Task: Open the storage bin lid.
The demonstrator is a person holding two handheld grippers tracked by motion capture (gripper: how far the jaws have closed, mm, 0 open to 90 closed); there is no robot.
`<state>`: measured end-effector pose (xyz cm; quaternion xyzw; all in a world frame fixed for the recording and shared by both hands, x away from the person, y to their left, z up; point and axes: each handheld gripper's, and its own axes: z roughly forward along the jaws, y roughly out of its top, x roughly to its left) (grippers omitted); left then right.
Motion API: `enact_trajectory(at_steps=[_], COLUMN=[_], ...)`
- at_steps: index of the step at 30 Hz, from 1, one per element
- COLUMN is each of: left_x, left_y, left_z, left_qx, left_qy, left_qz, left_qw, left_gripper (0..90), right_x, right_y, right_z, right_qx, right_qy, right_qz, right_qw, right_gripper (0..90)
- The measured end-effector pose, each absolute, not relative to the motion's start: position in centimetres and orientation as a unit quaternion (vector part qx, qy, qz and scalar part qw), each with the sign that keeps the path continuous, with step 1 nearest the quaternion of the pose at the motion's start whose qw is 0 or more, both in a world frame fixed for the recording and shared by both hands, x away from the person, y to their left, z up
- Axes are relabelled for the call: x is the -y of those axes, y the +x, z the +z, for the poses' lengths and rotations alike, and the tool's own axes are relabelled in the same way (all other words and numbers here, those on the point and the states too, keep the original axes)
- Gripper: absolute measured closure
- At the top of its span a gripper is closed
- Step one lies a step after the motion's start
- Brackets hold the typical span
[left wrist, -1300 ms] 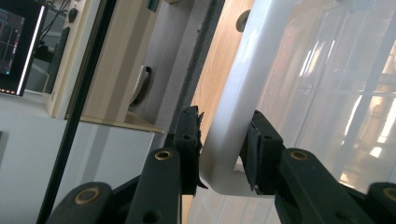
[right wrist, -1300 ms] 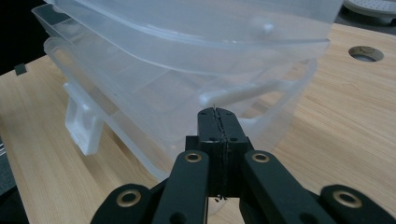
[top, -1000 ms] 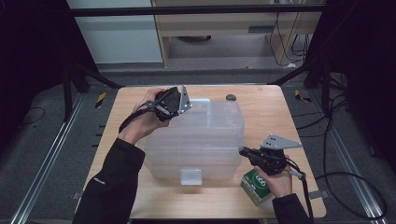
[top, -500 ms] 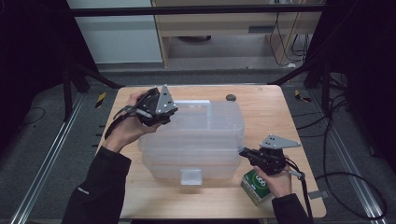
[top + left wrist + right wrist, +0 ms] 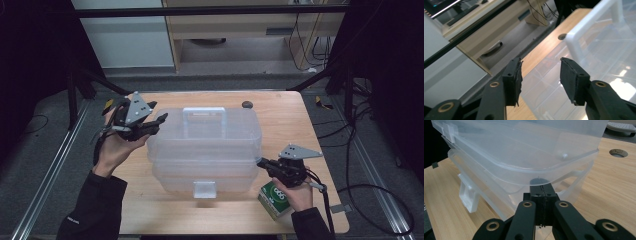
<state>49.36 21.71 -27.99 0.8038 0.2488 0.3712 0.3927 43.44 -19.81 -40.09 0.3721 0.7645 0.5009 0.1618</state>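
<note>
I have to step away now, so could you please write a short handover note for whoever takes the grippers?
Left gripper: jaws apart with nothing between them, having just been opening; it sits at the left end of the clear plastic box.
Right gripper: jaws shut, tips against the box's right side at the lid seam.
The box stands mid-table, lid down, front latch hanging; a green carton lies under the right hand.
Done: nothing visibly opened.
Left: probably lifting the lid.

The storage box (image 5: 205, 145) is clear, glossy plastic (slightly frosted at its white handle (image 5: 203, 114)). Under it, the worktop (image 5: 320, 130) shows pale, matt wood grain. Beside the box, the small carton (image 5: 274, 199) looks like printed green-and-white cardboard.
</note>
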Motion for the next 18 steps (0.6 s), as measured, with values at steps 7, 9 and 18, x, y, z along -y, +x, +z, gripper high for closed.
enact_trajectory(at_steps=[7,9,18], left_x=[-24.8,-25.9,-28.8], left_y=[47.6,47.0,45.6], left_z=[-29.3,-29.9,-32.8], left_qx=[-0.305,-0.327,-0.383], left_qy=[0.753,0.739,0.704], left_qz=[0.382,0.381,0.37], left_qw=[0.44,0.449,0.469], left_gripper=[56.6,59.7,68.1], right_x=[19.8,19.8,19.8], right_y=[43.4,43.4,43.4], right_z=[-40.1,-40.1,-40.2], right_qx=[-0.764,-0.765,-0.765], right_qy=[0.373,0.374,0.376], right_qz=[0.501,0.499,0.497], right_qw=[0.161,0.16,0.161], right_gripper=[90.0,90.0,90.0])
